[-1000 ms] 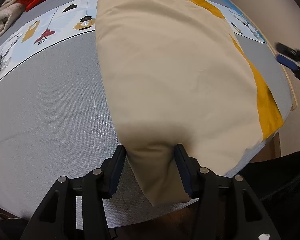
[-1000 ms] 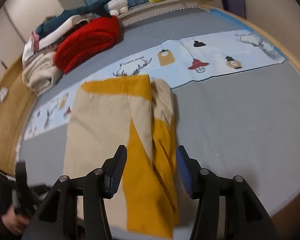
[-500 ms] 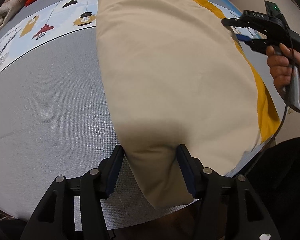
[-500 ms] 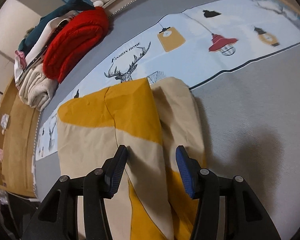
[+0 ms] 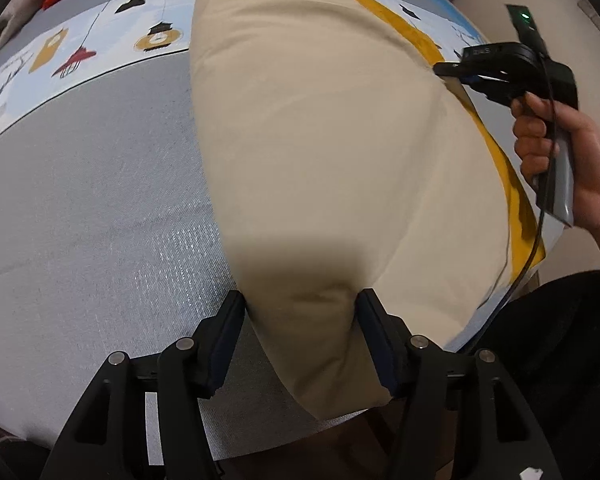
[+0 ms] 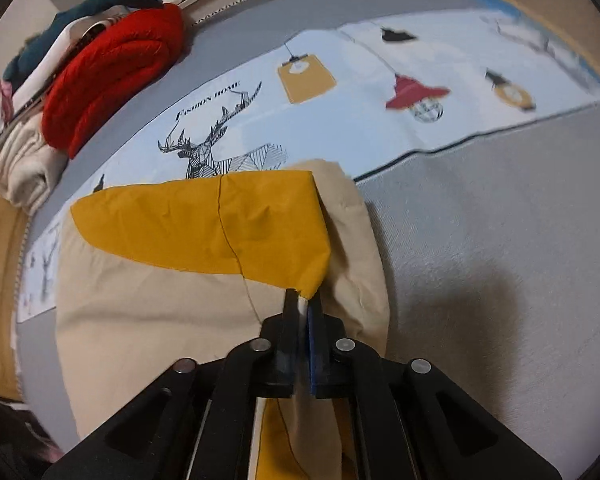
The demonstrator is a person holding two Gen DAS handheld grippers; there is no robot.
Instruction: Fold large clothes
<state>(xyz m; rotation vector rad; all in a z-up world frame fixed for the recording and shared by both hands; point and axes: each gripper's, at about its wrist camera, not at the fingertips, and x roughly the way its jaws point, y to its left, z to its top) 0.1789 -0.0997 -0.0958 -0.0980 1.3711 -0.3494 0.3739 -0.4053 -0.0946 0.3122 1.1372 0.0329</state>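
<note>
A large beige and mustard-yellow garment point(image 5: 320, 152) lies lengthwise on the grey mat point(image 5: 80, 220). My left gripper point(image 5: 300, 312) is open, its two fingers on either side of the garment's near beige end. My right gripper point(image 6: 305, 300) is shut on the garment's right edge, where the yellow panel point(image 6: 220, 228) meets the beige cloth. It also shows in the left wrist view point(image 5: 456, 74), held in a hand at the garment's far right edge.
A light blue printed cloth point(image 6: 380, 92) with lamps and a deer lies across the mat beyond the garment. A red knit point(image 6: 112, 76) and a stack of folded clothes point(image 6: 20, 160) sit at the far left. The mat's near edge point(image 5: 260, 436) is just under my left gripper.
My right gripper moved in onto the garment's right edge and closed on it. My left gripper has stayed open around the near end.
</note>
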